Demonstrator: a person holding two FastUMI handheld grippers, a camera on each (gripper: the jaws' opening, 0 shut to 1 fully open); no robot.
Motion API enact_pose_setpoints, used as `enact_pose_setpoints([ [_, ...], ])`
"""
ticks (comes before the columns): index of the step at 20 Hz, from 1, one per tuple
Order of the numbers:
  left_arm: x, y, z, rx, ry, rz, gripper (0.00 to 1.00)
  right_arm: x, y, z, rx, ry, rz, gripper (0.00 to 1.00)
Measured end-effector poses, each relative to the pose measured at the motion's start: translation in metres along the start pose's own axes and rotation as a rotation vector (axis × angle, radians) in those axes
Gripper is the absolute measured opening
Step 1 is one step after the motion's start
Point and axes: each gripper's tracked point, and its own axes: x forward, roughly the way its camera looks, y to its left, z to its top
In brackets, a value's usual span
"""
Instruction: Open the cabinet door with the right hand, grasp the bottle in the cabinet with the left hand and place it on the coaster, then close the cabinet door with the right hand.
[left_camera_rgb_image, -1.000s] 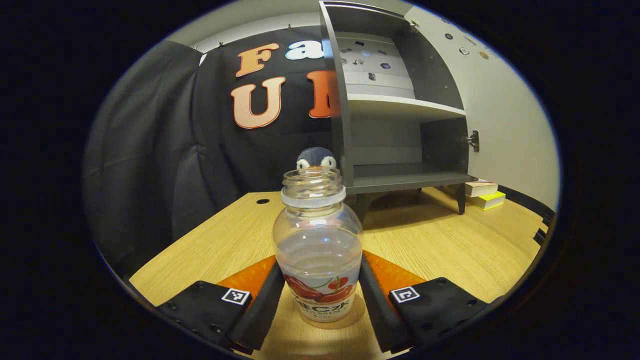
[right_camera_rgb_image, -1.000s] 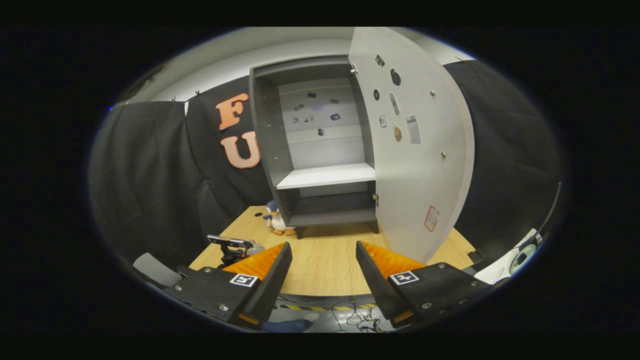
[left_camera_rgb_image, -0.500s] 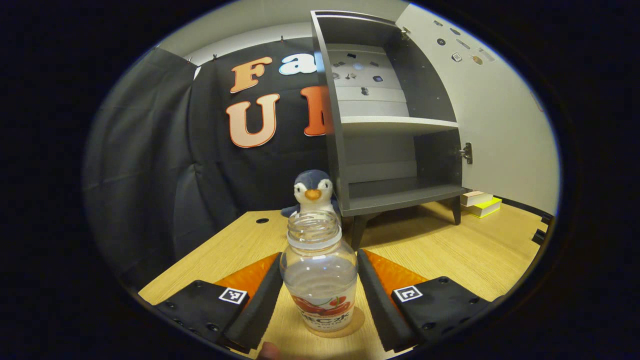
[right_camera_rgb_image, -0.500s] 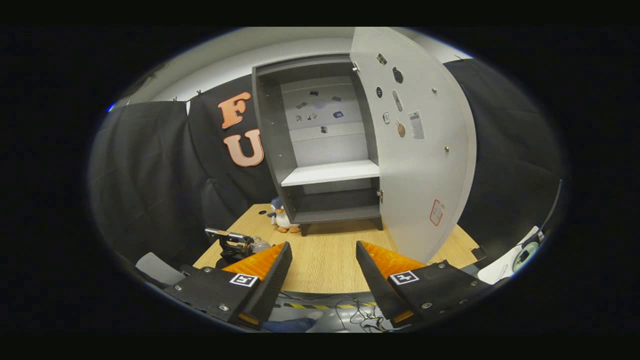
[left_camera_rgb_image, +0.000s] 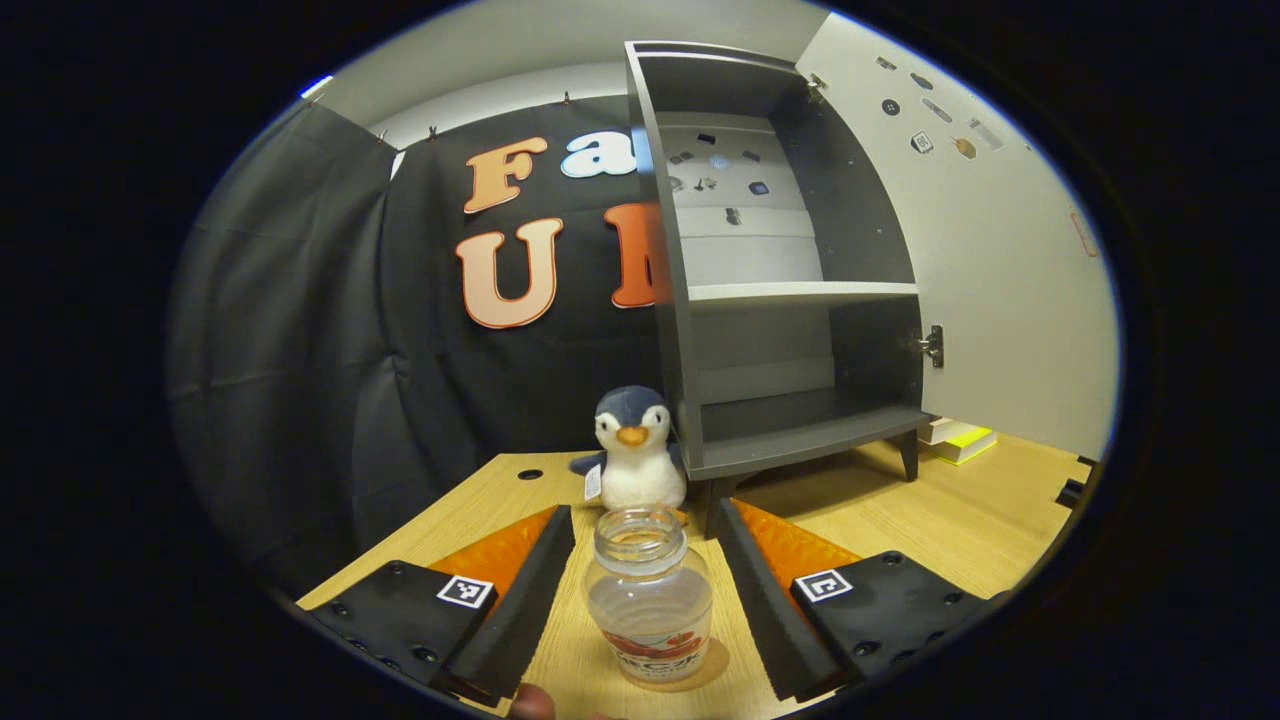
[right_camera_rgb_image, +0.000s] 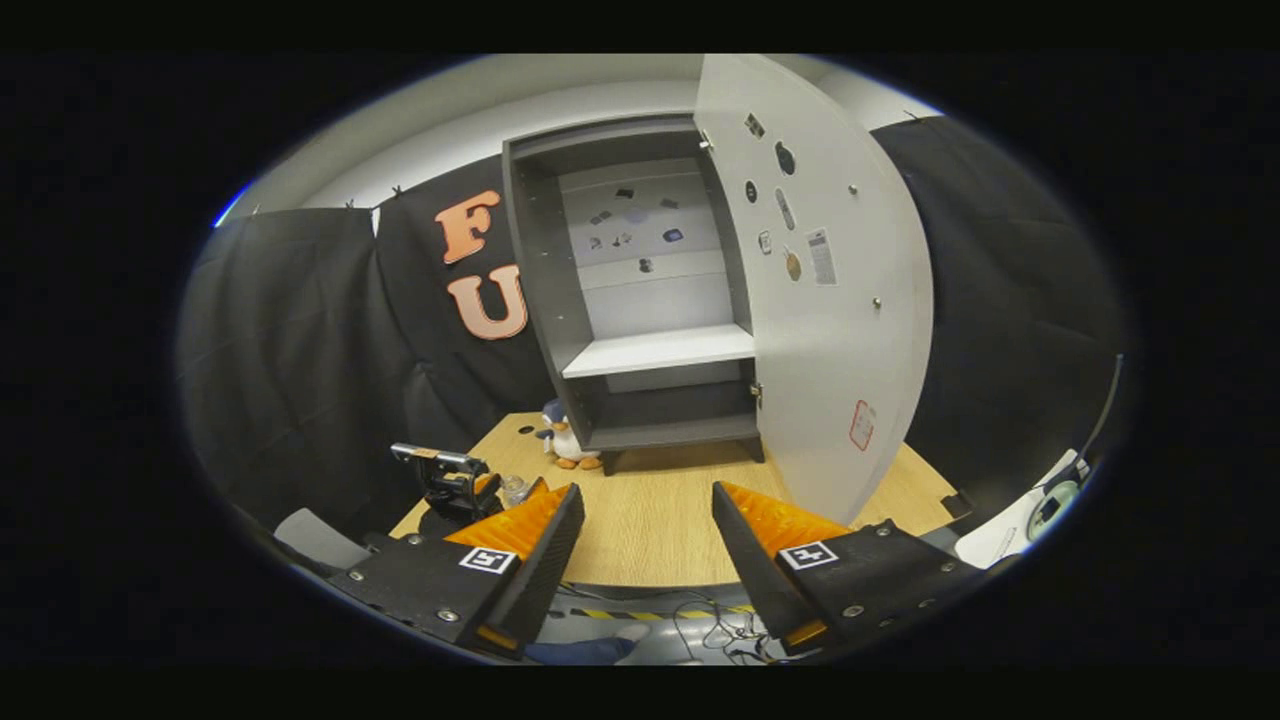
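Left gripper view, bottom centre: the left gripper (left_camera_rgb_image: 645, 600) has its fingers spread and released, with the clear plastic bottle with a red fruit label (left_camera_rgb_image: 650, 610) standing upright between them, touching neither. It rests on a thin round brown coaster (left_camera_rgb_image: 690, 678) on the light wood-grain counter (left_camera_rgb_image: 960, 520) — placement looks complete. A second ago the bottle sat larger and deeper between the fingers; the gripper has since backed off.

Right gripper view, lower centre: the right gripper (right_camera_rgb_image: 640, 545) is open and holds nothing. The pale grey cabinet door (right_camera_rgb_image: 830, 330) stands wide open at right of centre, well beyond the fingers and up-right of them, its long axis vertical. By my reading the right hand is the nearer one for closing it. The framing is nearly unchanged — the approach looks not yet begun.

Farther off, the dark grey two-shelf cabinet (left_camera_rgb_image: 790, 300) stands with a small plush penguin (left_camera_rgb_image: 633, 450) beside its foot.
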Motion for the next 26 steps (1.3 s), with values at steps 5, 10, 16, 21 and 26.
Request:
enact_pose_setpoints([
  [5, -0.005, -0.001, 0.040, 0.013, -0.045, 0.009, 0.94, -0.012, -0.011, 0.010, 0.011, -0.046, -0.005, 0.81],
  [10, -0.017, -0.009, 0.091, -0.021, -0.066, -0.012, 0.94, -0.031, -0.033, 0.031, 0.045, -0.134, -0.016, 0.81],
  [16, -0.038, -0.027, 0.155, -0.055, -0.064, -0.030, 0.94, -0.054, -0.074, 0.068, 0.038, -0.241, -0.034, 0.81],
  [21, -0.056, -0.035, 0.186, -0.057, -0.038, -0.013, 0.95, -0.066, -0.124, 0.097, 0.017, -0.319, -0.063, 0.81],
  [26, -0.070, -0.040, 0.193, -0.065, -0.014, -0.007, 0.95, -0.061, -0.190, 0.117, 0.022, -0.355, -0.086, 0.82],
])
